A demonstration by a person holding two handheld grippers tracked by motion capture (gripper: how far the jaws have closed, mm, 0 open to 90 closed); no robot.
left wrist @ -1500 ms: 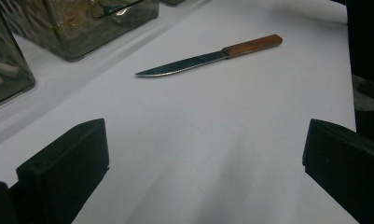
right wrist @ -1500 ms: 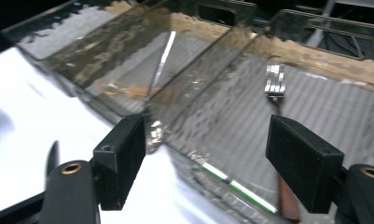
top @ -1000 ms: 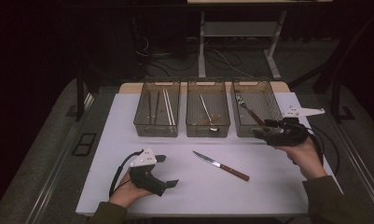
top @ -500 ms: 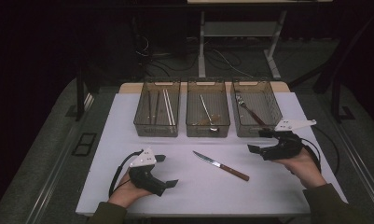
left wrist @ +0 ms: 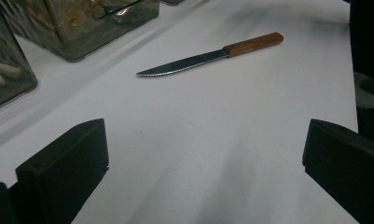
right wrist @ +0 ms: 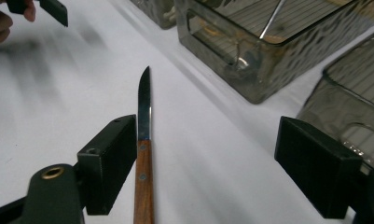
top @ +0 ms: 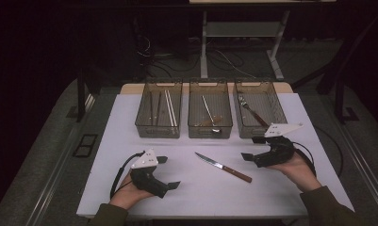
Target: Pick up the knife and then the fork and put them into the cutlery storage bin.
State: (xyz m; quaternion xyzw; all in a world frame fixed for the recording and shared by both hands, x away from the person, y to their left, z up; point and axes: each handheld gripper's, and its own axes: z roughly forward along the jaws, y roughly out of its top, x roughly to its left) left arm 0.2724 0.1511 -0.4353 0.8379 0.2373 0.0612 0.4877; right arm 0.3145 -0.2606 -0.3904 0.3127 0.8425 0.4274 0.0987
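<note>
Step in hand: right gripper [top: 249, 148], jaws wide open and empty, approaches knife [top: 223, 167] at its 8 o'clock. Next: straddle handle, close. Left gripper [top: 168, 172] open, empty

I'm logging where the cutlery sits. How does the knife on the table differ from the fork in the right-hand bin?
The knife lies loose on the white table; the fork lies inside the right bin. The knife sits between the left claw and right claw; the fork lies beyond them. Both seem to have brown handles.
</note>
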